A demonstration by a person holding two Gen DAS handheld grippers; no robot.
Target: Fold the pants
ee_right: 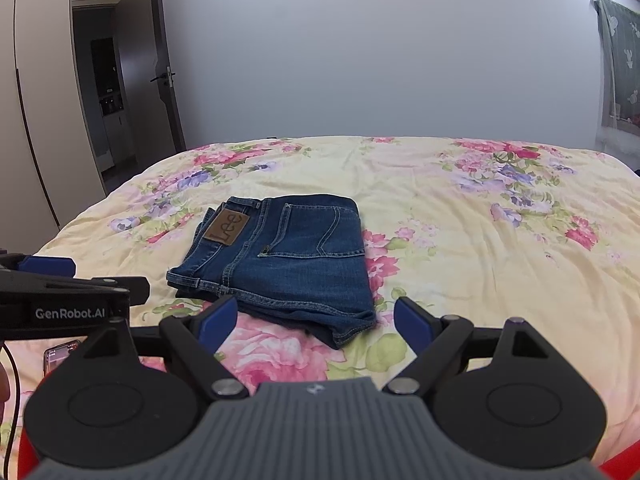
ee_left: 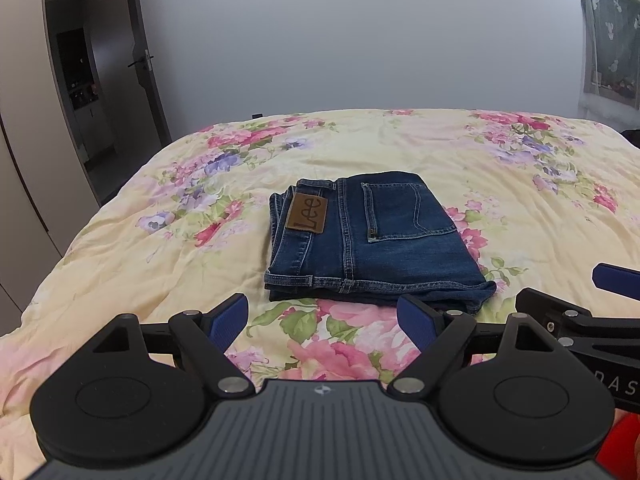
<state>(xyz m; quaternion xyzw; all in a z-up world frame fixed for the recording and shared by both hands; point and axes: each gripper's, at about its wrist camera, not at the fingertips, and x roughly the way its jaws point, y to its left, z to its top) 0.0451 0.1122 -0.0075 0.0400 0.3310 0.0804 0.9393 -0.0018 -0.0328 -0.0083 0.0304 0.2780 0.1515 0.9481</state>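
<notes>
A pair of dark blue jeans (ee_left: 372,240) lies folded into a compact rectangle in the middle of the bed, with a brown "Lee" patch (ee_left: 307,213) and a back pocket facing up. It also shows in the right wrist view (ee_right: 280,260). My left gripper (ee_left: 324,320) is open and empty, just short of the jeans' near edge. My right gripper (ee_right: 316,320) is open and empty, also just short of the near edge, beside the left one. The right gripper's body shows at the right edge of the left wrist view (ee_left: 580,320).
The bed carries a pale yellow floral quilt (ee_left: 480,168). A phone (ee_right: 60,356) lies near the left gripper body in the right wrist view. A dark door (ee_left: 140,72) and wardrobe stand at the left, a curtained window (ee_left: 612,40) at the right.
</notes>
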